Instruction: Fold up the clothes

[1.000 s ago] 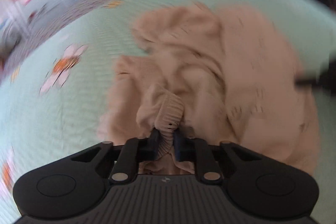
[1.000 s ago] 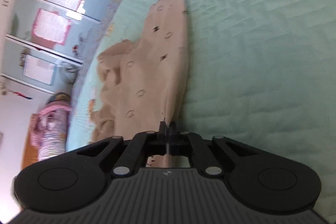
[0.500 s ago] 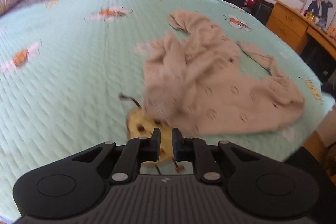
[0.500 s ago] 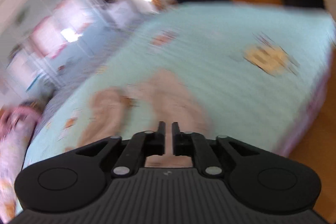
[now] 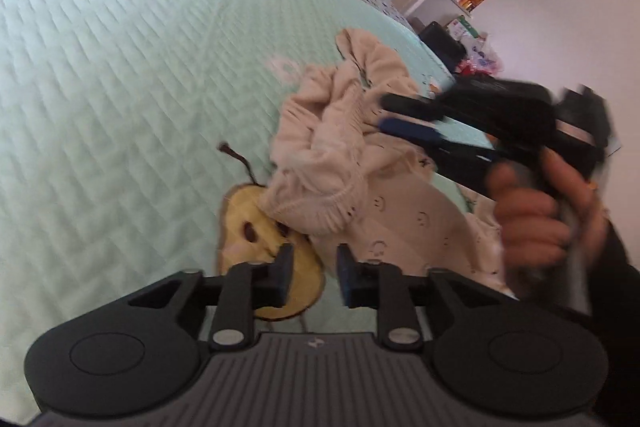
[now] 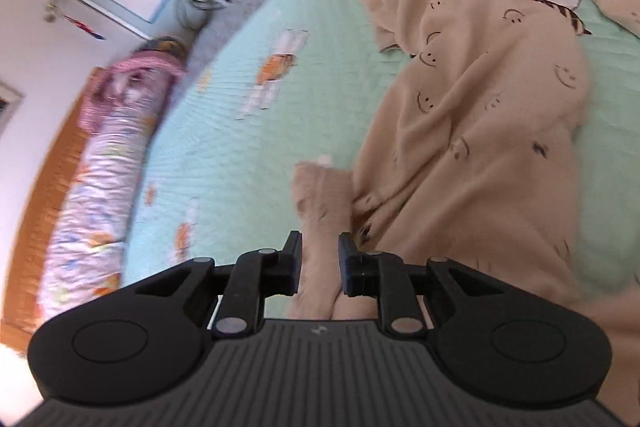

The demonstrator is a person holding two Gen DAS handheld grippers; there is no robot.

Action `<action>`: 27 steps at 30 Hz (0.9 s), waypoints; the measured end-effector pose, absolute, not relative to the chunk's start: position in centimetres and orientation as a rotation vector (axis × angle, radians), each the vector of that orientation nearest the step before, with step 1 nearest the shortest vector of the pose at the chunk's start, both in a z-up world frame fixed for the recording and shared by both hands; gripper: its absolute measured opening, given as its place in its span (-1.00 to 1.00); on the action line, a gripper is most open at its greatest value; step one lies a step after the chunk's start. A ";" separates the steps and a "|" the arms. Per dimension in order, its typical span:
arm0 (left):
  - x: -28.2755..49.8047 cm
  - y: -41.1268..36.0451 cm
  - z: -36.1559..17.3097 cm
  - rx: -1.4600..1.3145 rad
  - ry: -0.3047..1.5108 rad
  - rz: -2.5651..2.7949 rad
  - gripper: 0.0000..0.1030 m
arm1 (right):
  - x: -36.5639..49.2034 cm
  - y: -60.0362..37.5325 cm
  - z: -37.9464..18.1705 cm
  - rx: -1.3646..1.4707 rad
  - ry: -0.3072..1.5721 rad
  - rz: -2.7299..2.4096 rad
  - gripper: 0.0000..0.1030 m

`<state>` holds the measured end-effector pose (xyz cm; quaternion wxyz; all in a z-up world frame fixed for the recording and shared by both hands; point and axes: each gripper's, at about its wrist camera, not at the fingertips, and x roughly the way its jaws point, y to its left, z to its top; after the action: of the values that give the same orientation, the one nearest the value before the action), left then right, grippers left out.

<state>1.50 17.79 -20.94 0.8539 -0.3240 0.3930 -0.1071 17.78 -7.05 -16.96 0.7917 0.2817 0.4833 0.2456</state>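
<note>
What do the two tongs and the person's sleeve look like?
Both tongs are matte black. The left tongs and the right tongs each have a ribbed grey-black body, two round discs, silver pivot screws, a small logo and blue-edged pads. The hand wears a dark sleeve. No cables show.

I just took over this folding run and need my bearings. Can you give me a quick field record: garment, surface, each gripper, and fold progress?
garment: beige smiley-print garment, crumpled and bunched, ribbed cuff on top of the heap
surface: mint quilted bedspread with a pear print partly under the cloth
left gripper: jaws have just been opening, nothing between them, short of the cuff
right gripper: jaws have just been opening, over beige cloth, not pinching it
fold progress: no neat fold visible yet
</note>
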 end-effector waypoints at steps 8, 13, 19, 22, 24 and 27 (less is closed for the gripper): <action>3.9 18.2 -23.4 -0.991 0.765 -0.308 -0.72 | 18.3 -4.2 -14.6 0.596 1.008 0.589 -0.99; 2.3 18.3 -22.1 -0.912 0.737 -0.285 -0.81 | 16.2 -3.2 -8.7 0.519 0.869 0.743 -0.99; 1.7 19.5 -23.6 -0.994 0.753 -0.211 -0.67 | 17.2 -3.4 -11.6 0.365 0.962 0.565 -0.31; 2.2 19.7 -23.8 -1.053 0.759 -0.221 -0.52 | 19.0 -2.8 -13.7 0.387 1.007 0.527 -0.13; 2.5 19.9 -24.2 -1.110 0.781 -0.218 -0.38 | 20.4 -1.7 -15.3 0.366 1.052 0.506 -0.15; 2.3 19.9 -24.7 -1.190 0.792 -0.226 -0.35 | 21.1 -0.5 -17.2 0.369 1.116 0.502 -0.66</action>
<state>2.33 19.92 -24.74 0.7494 -0.5443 0.3625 -0.1034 21.06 -0.53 -17.21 0.8026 0.1722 0.5208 0.2345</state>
